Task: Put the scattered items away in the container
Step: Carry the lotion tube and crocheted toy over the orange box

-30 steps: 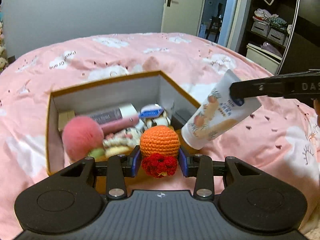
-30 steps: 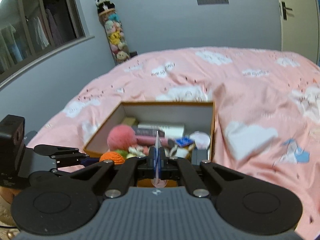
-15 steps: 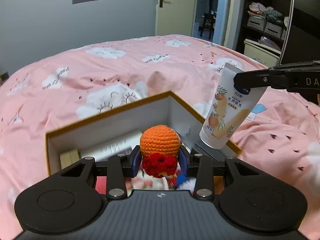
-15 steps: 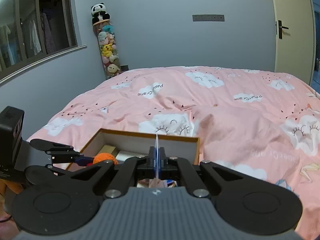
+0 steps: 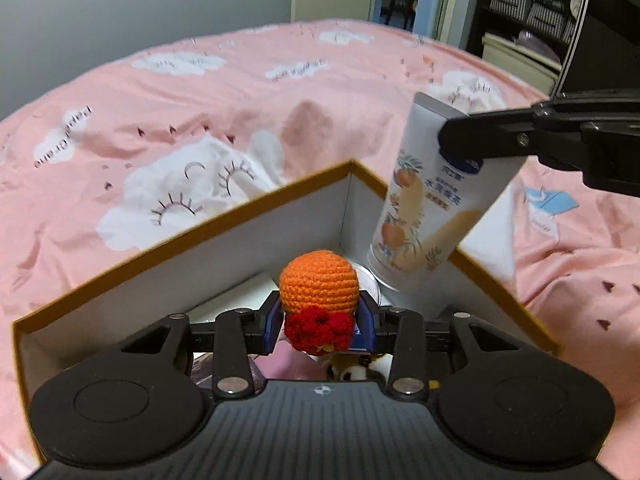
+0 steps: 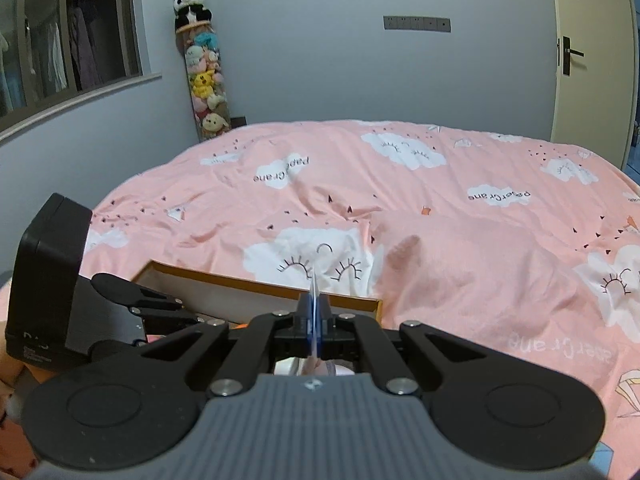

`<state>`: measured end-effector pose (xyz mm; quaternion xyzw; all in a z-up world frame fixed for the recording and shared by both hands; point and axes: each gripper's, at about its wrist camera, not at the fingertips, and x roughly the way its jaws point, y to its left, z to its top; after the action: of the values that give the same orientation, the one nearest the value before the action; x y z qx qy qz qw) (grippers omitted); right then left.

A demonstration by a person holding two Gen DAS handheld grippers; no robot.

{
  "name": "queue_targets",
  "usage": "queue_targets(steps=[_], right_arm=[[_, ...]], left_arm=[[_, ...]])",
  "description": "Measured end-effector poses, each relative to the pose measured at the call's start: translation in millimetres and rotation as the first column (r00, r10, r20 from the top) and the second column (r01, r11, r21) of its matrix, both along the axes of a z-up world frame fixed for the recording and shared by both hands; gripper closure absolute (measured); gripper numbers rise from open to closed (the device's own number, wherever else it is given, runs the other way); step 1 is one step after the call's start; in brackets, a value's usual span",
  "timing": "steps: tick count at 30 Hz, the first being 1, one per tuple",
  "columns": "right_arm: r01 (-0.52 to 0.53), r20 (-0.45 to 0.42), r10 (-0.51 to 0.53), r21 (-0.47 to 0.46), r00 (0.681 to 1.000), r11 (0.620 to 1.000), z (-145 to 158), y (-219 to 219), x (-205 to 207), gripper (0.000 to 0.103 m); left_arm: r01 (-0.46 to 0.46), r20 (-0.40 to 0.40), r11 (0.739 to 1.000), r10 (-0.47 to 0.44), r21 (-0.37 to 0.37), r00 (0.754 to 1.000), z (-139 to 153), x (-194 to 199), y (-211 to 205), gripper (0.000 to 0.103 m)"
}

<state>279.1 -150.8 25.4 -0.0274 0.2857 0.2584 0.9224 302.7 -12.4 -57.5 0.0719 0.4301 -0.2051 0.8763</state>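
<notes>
Cardboard made up the container, an open box (image 5: 224, 236) with white inner walls and a mustard-brown rim, resting on the pink cloud-print bedspread (image 5: 168, 92) near its front edge. A second earlier the whole interior, with a pink pompom and other small items already lying in it, had shown in the left wrist view; now only the far corner and its two walls remained visible, so both tools had evidently travelled forward over the opening. At the left of that view, the left gripper (image 5: 319, 322) pinched a crocheted toy with an orange ball-shaped body and red woolly base (image 5: 319, 300) between its blue pads, its jaws partly spread to the toy's width, the toy hanging above the box floor close to the far corner. To the right, the right gripper (image 5: 460, 142) had its jaws pressed together on the flat crimped end of a white squeeze tube printed with peaches (image 5: 424, 216); the tube dangled cap-down, tilted less than before, its cap now inside the right wall of the box. In the right wrist view the crimp showed only as a thin edge between the fingertips (image 6: 314, 312). Both items seemed placed for release; the tube's cap sat close to the rim and could catch it.
</notes>
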Motion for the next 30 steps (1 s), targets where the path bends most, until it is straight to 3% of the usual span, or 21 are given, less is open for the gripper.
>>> queue_targets(steps=[7,14,22,30], right_arm=[[0.005,-0.027,-0.005,0.014,1.000,1.000,-17,6,24,0.101],[0.000,-0.033,0.000,0.012,0.999,1.000,-27,17,37,0.101],[0.007,-0.031,-0.007,0.000,1.000,1.000,-38,29,47,0.101],[0.022,-0.049,-0.021,0.025,0.999,0.999,-51,38,59,0.101]], left_arm=[[-0.010,-0.063,1.000,0.010,0.002,0.998,-16,12,6,0.056],[-0.010,-0.056,1.000,0.010,0.007,0.998,-15,5,15,0.048],[-0.009,-0.061,1.000,0.008,-0.013,0.998,-16,3,16,0.077],[-0.022,-0.045,0.999,0.021,-0.023,0.999,-14,-6,18,0.080]])
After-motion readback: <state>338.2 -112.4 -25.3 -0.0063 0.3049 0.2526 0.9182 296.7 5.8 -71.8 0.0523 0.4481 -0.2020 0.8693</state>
